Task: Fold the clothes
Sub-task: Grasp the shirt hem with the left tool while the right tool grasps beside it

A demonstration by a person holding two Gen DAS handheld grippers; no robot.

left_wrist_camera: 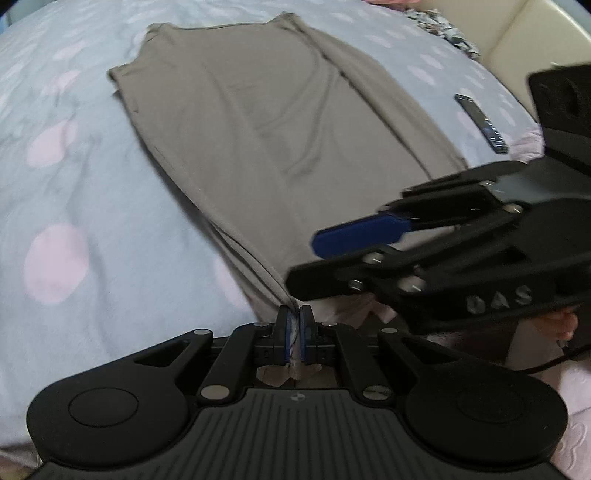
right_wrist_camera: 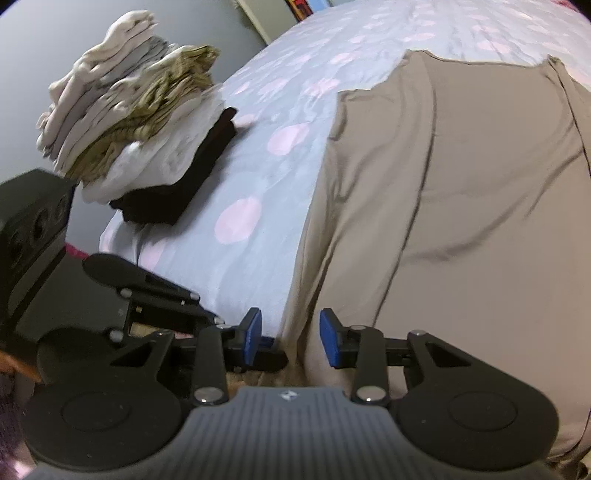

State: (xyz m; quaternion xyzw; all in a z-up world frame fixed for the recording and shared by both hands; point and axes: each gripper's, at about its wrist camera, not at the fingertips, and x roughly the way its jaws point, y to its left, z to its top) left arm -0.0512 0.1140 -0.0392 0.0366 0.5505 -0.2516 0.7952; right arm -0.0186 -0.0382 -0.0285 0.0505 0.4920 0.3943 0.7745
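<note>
A taupe garment (left_wrist_camera: pixel 266 122) lies spread on a pale blue bedsheet (left_wrist_camera: pixel 74 192) with pink dots, its long sides folded inward. My left gripper (left_wrist_camera: pixel 294 334) is shut on the garment's near corner, cloth bunched between the blue pads. In the left wrist view the right gripper comes in from the right over the near hem, one blue pad (left_wrist_camera: pixel 358 236) showing. In the right wrist view my right gripper (right_wrist_camera: pixel 290 338) stands open, its pads either side of the garment's (right_wrist_camera: pixel 461 184) near left edge. The left gripper's black body (right_wrist_camera: pixel 140 291) sits at the lower left.
A stack of folded clothes (right_wrist_camera: pixel 136 122) in white, olive and black rests on the bed's left corner. A dark remote control (left_wrist_camera: pixel 480 122) lies on the sheet right of the garment. A cream headboard or wall (left_wrist_camera: pixel 517 33) and patterned fabric (left_wrist_camera: pixel 439 26) sit at the far right.
</note>
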